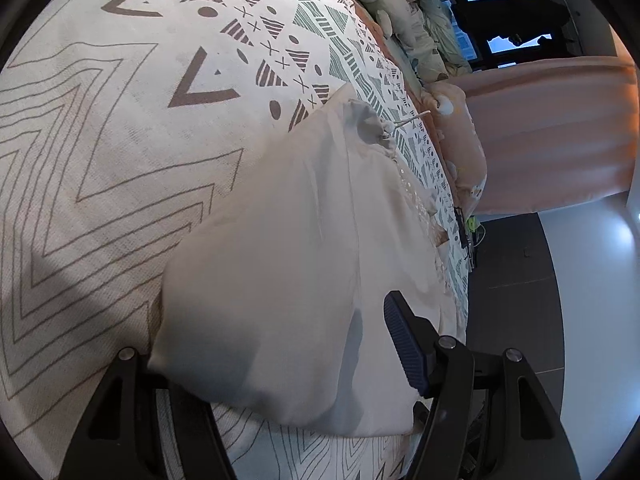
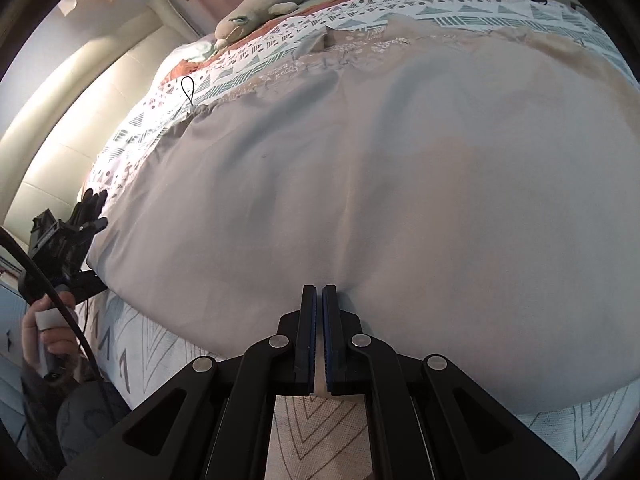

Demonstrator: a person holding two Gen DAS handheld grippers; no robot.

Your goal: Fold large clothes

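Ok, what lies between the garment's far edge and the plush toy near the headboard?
Right wrist view: patterned bedspread, then a strip of orange blanket, lie between the garment and the plush toy.

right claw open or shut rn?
Shut: right claw has its fingers pressed together, pinching the near edge of the beige garment on the patterned bedspread.

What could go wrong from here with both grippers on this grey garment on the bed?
The right gripper pinches only the near edge of the grey garment, so the thin bite may slip when lifted. The left gripper looks open around its corner, so lifting now could raise one side only. The lace trim at the far edge could bunch.
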